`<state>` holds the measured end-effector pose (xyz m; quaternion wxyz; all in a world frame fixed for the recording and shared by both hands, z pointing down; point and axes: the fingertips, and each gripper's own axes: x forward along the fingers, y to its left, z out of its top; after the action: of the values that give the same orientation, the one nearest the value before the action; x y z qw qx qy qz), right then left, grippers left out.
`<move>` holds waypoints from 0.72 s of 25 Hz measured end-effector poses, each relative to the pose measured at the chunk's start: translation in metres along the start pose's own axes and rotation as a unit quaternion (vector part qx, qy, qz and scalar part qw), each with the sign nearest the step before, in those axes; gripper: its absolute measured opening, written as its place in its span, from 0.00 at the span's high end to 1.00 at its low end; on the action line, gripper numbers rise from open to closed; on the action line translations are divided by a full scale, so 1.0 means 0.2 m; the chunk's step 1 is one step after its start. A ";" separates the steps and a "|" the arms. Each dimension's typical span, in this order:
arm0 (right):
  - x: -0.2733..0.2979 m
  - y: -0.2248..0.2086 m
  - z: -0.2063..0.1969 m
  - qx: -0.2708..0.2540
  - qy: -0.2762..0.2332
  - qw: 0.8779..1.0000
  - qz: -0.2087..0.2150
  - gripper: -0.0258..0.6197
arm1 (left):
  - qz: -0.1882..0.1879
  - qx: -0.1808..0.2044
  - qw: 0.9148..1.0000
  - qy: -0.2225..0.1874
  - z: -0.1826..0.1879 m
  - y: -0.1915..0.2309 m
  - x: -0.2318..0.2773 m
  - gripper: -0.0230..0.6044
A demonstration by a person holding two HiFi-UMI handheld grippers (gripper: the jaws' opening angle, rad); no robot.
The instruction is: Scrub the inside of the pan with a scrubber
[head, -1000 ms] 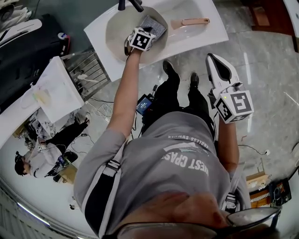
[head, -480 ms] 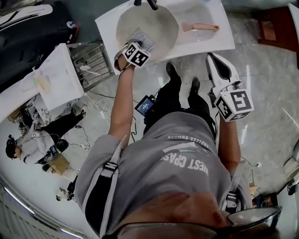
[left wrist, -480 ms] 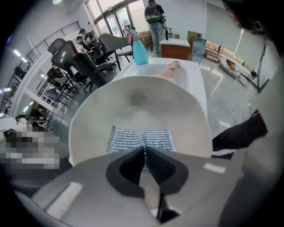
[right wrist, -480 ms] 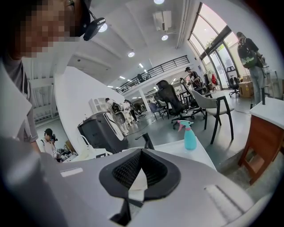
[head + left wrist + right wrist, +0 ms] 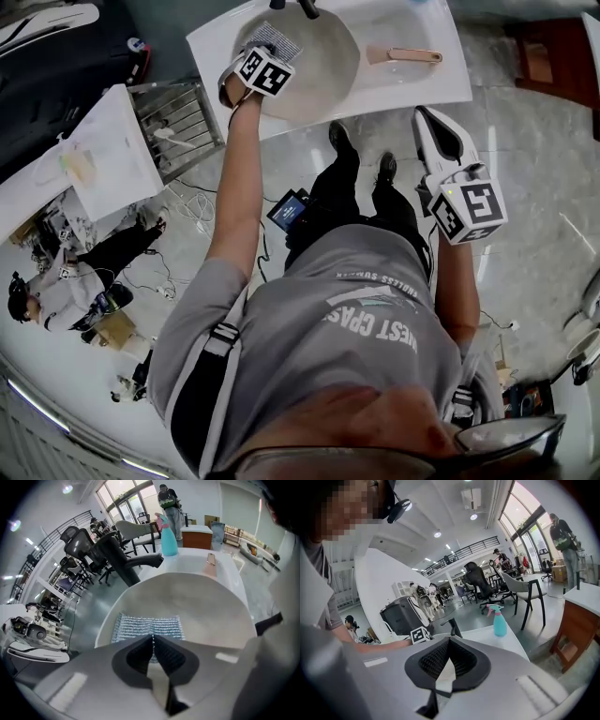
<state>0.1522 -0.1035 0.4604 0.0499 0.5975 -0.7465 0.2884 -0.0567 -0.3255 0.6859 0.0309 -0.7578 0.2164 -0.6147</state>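
Observation:
A pale round pan (image 5: 314,58) with a pinkish handle (image 5: 405,54) lies on the white table (image 5: 427,84) at the top of the head view. My left gripper (image 5: 266,54) reaches into the pan's far left part, shut on a silver mesh scrubber (image 5: 274,37). In the left gripper view the scrubber (image 5: 147,626) lies flat against the pan's inner wall (image 5: 201,609), pinched at its near edge by the left gripper (image 5: 152,638). My right gripper (image 5: 425,114) hangs over the floor, away from the table, shut with nothing in it (image 5: 449,641).
A black faucet-like arm (image 5: 126,562) rises just behind the pan, and a blue spray bottle (image 5: 168,541) stands further back on the table. A metal rack (image 5: 178,127) stands left of the table. Another person (image 5: 56,295) sits at lower left.
The left gripper has swept the scrubber across the pan: from its right side, to the near rim, then to the far left. The right gripper has stayed where it was.

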 end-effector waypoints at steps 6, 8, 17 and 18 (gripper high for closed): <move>-0.07 -0.13 -0.03 0.019 -0.001 0.999 -0.040 0.96 | -0.045 0.008 0.999 -0.027 0.25 -0.14 0.18 0.95; -0.09 -0.16 -0.03 0.025 -0.003 0.998 -0.049 0.96 | -0.068 0.005 0.997 -0.041 0.33 -0.23 0.21 0.95; -0.12 -0.21 -0.03 0.030 -0.009 0.998 -0.052 0.96 | -0.155 0.035 0.987 -0.028 0.30 -0.69 0.16 0.95; -0.11 -0.21 -0.02 0.028 -0.010 0.998 -0.047 0.96 | -0.157 0.044 0.986 -0.017 0.25 -0.71 0.14 0.95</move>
<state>0.1960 -0.0869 0.4702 0.0391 0.6362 -0.7095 0.3005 0.0356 -0.2181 0.7434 -0.0289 -0.7909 0.0669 -0.6076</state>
